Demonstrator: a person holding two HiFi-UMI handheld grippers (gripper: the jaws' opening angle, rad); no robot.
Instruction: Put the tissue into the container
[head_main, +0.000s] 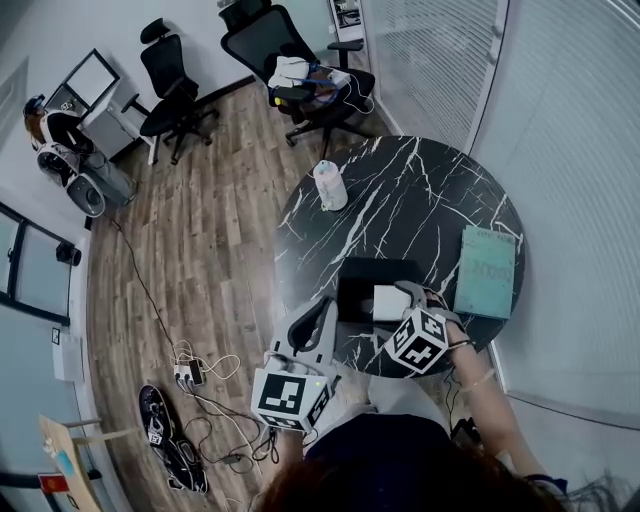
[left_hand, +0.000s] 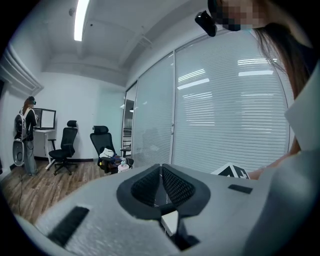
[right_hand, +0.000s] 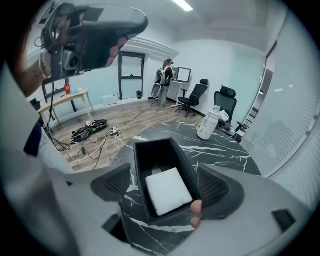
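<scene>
A black rectangular container stands near the front edge of the round black marble table. A folded white tissue lies inside it, at the end nearest me. My right gripper is open, its jaws standing wide on either side of the container's near end and touching nothing. A fingertip shows by its right jaw. My left gripper is shut on nothing, held off the table's left front edge.
A white bottle stands at the table's far left and a teal book lies at its right. Office chairs, a desk and floor cables fill the room to the left. A person stands at the far desk.
</scene>
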